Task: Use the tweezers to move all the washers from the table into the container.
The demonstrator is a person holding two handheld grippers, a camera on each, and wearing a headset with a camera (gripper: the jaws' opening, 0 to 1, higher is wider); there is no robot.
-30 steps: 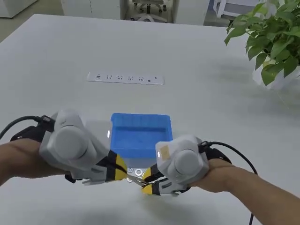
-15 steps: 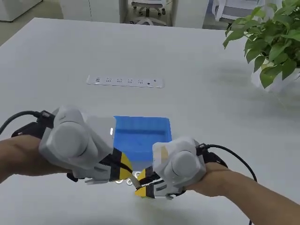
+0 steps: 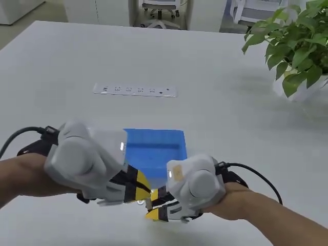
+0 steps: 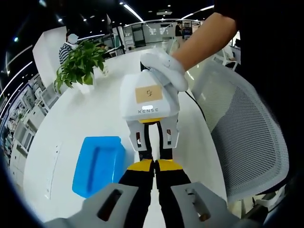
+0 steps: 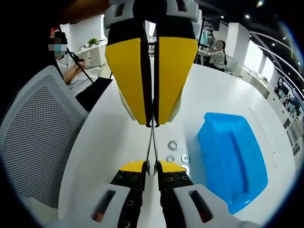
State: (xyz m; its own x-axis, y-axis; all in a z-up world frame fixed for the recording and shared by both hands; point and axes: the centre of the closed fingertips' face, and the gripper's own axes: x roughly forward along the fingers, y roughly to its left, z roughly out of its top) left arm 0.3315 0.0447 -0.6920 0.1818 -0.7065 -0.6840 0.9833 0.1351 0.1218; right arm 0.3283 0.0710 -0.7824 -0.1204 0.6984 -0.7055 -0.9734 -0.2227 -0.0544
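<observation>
My two grippers meet tip to tip just in front of the blue container [image 3: 154, 148]. The left gripper [image 3: 145, 187] and the right gripper [image 3: 154, 203] both have yellow-tipped jaws pressed together. In the right gripper view my right gripper [image 5: 151, 167] is shut on thin silver tweezers [image 5: 152, 142], which run up into the shut jaws of the left gripper [image 5: 153, 121]. Several washers [image 5: 173, 144] lie on the white table beside the tweezers, close to the blue container [image 5: 232, 156]. The left gripper view has its own jaws [image 4: 154, 165] facing the right gripper [image 4: 152, 151], with the container [image 4: 97, 164] to the left.
A white power strip [image 3: 134, 90] lies beyond the container. A potted plant [image 3: 294, 46] stands at the far right of the table. A grey mesh chair [image 4: 247, 142] sits off the near table edge, and people sit in the background.
The left gripper's jaws have come in toward the right gripper's until they meet. In the head view the washers, visible between the grippers before, are now covered by them.
</observation>
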